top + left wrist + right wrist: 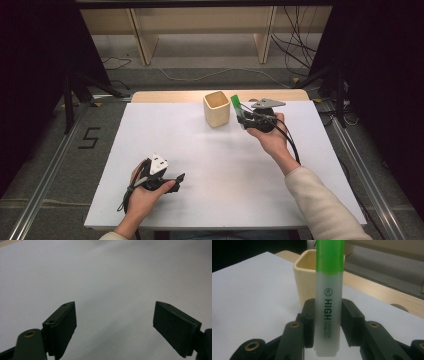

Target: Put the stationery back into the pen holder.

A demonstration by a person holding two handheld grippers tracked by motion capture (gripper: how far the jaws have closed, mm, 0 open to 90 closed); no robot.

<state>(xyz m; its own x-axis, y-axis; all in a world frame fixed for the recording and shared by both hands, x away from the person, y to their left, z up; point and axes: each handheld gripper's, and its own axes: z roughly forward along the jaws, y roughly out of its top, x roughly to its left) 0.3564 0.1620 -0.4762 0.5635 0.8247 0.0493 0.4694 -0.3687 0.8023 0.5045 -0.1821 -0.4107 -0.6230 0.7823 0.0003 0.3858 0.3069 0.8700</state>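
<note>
The right hand-held gripper (pixel 327 322) clamps a green highlighter (pixel 329 290) beside the cream cup (pixel 217 108); the left hand-held gripper (pixel 113 327) gapes.

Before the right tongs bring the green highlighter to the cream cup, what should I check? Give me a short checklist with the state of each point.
1. Grip: the right tongs are closed on the highlighter, both pads on its pale barrel. Ok.
2. Highlighter end: green cap points away from the tongs, flat end near them. Ok.
3. Cup: stands upright, mouth open upward, beside the highlighter. Ok.
4. Cup inside: its bottom is hidden. Cannot tell.
5. Left tongs: open, holding nothing, low over the white board, far from the cup. Ok.
6. Cable of the right tongs: trails back along the forearm, away from the cup. Ok.
</note>
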